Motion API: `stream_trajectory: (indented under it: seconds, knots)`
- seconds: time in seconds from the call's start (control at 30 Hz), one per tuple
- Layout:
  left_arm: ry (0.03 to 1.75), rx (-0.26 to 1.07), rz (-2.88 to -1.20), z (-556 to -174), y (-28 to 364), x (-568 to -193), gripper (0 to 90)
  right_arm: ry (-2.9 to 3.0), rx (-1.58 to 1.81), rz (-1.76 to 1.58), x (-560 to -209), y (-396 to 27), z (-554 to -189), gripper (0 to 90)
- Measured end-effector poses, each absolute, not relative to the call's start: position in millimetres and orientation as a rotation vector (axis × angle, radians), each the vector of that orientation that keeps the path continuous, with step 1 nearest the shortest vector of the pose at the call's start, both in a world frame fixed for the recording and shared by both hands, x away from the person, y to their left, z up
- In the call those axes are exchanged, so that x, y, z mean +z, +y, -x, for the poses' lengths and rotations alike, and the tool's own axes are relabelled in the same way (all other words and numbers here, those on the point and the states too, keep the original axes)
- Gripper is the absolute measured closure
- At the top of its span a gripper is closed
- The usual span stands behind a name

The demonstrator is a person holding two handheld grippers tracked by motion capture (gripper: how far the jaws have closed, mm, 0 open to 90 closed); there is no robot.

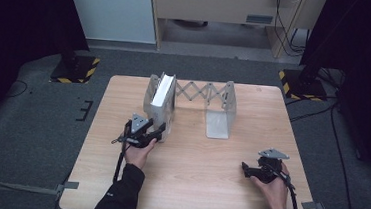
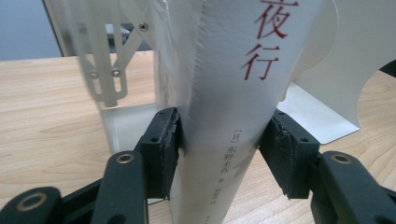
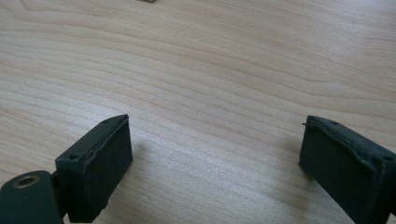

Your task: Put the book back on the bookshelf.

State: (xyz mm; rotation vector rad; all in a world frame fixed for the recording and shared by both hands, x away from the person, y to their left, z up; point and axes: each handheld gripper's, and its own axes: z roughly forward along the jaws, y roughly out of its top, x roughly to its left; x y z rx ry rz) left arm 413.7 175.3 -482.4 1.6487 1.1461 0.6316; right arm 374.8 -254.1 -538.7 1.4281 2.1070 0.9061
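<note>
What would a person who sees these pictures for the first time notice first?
Most striking is the white book with red characters on its spine, standing upright in the left end of the metal expandable book rack at the table's far side. The left gripper has a pad against each side of the book's spine. The right gripper rests with open jaws on the bare wooden table, near its right front.

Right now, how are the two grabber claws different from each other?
The left gripper has its black pads pressed on the spine of a white book standing in the metal book rack; the right gripper holds nothing. The left one's jaws sit close together around the book, while the right one's stand wide open over the bare table. Both have the same black padded jaws.
</note>
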Motion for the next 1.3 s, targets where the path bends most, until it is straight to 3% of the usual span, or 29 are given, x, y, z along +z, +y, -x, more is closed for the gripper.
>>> stream_trajectory:
  seconds: [0.77,1.03,1.3]
  knots:
    - [1.171,0.66,-1.622,-443.2,155.0,-486.3,43.9,2.107,0.906,-1.428,-538.7,-254.2,-374.8,9.6]
    - [1.151,0.646,-1.659,-422.8,168.7,-478.8,38.4,2.108,0.905,-1.426,-538.7,-254.3,-374.8,9.6]
    - [1.188,0.537,-1.681,-393.5,196.5,-484.0,35.1,2.108,0.905,-1.427,-538.7,-254.2,-374.8,9.6]
